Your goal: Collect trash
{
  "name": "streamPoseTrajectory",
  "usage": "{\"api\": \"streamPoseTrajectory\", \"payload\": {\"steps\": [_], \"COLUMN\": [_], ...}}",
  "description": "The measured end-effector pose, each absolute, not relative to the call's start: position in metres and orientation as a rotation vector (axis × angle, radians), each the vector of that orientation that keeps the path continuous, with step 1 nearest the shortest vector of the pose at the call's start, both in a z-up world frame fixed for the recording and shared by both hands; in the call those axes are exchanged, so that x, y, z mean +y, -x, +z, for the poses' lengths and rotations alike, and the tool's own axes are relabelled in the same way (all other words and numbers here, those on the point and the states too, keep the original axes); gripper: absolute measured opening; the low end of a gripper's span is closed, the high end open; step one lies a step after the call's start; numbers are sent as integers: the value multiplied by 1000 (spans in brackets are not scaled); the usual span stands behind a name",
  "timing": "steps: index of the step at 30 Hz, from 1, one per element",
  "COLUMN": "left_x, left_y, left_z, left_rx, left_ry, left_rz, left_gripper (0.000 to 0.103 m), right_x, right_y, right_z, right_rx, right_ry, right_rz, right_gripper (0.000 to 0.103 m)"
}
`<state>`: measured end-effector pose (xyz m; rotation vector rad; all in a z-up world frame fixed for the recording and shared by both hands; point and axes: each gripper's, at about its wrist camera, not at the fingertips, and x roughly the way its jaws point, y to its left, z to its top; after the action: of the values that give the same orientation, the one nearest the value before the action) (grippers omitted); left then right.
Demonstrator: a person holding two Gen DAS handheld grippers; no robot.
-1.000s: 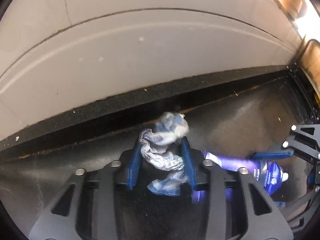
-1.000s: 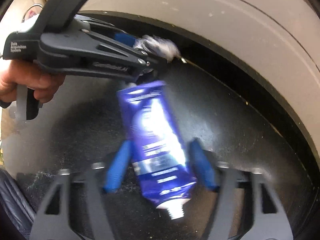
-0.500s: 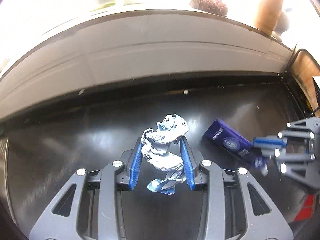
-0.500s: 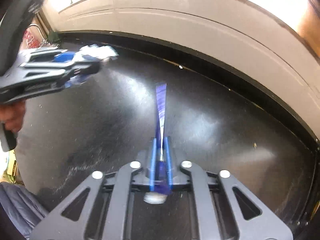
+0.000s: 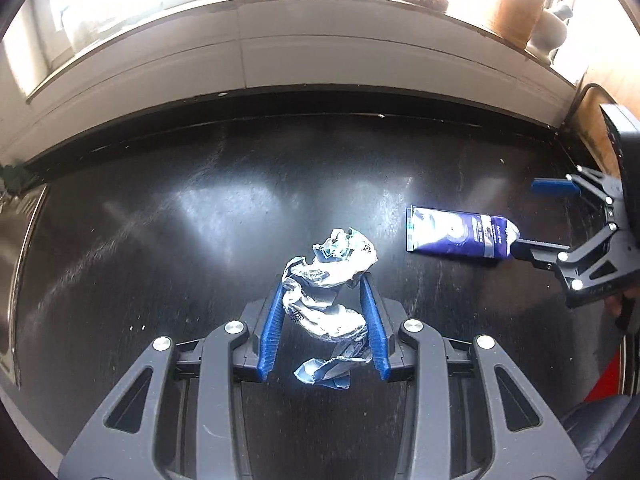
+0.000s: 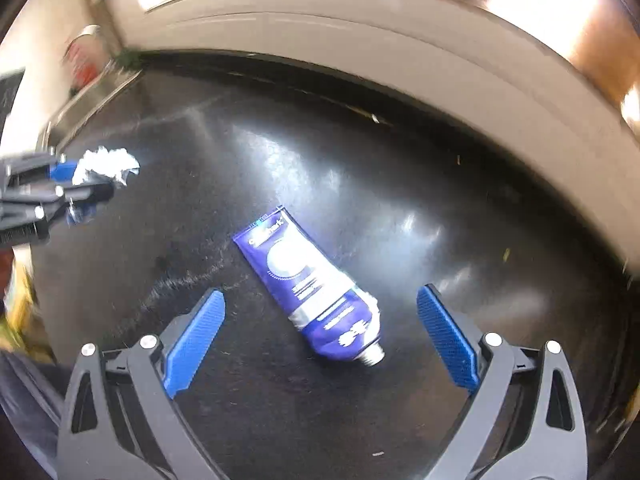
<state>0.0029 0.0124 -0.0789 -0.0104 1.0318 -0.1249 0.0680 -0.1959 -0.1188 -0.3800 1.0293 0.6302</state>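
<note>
Meanwhile the left tool (image 5: 324, 322) pinches the crumpled wrapper (image 5: 326, 280); the right tool (image 6: 320, 336), spread wide, straddles the blue tube (image 6: 310, 286) lying mid-counter (image 6: 400, 208) (capless, seemingly) and need only squeeze.

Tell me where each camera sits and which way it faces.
Left wrist: sits on the left hand-held gripper, looking forward and down at the black counter; its blue fingers clamp a crumpled wrapper.
Right wrist: sits on the right hand-held gripper, facing the same counter; its fingers are spread around a purple tube.
Shared: both show the tube, the wrapper and the opposite gripper.
</note>
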Motion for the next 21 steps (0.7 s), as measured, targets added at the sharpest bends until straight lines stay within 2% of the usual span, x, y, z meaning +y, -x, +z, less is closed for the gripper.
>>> {"api": "streamPoseTrajectory", "payload": {"steps": [3,7,11,12,13,14,21], "left_x": [16,18,22,23,25,25,24], "left_y": [9,24,38,40,42,42,39], "left_z": [-79,-83,-87,-88,-89,-90,-89], "left_rx": [1035,1045,1054,1056,1061,1063,1079], "left_ry": [33,67,100,109,119,125,125], "left_rz": [-104,-69,-26,-18,-8,-3,8], "left_gripper": [37,37,37,37,37,37,37], "right_x": [-184,-175,-169,-171,-173,-173,-180], "right_y": [-80,-95,-94,-92,-91,-90,-71], "right_z": [-134,-161,-176,-176,-176,-175,-153], "right_rx": [1071,1123,1148,1149,1152,1154,1166], "right_ry": [460,569,601,585,558,549,389], "right_rz": [697,749,786,802,813,807,790], "right_gripper": [93,78,75,71,60,54,51]}}
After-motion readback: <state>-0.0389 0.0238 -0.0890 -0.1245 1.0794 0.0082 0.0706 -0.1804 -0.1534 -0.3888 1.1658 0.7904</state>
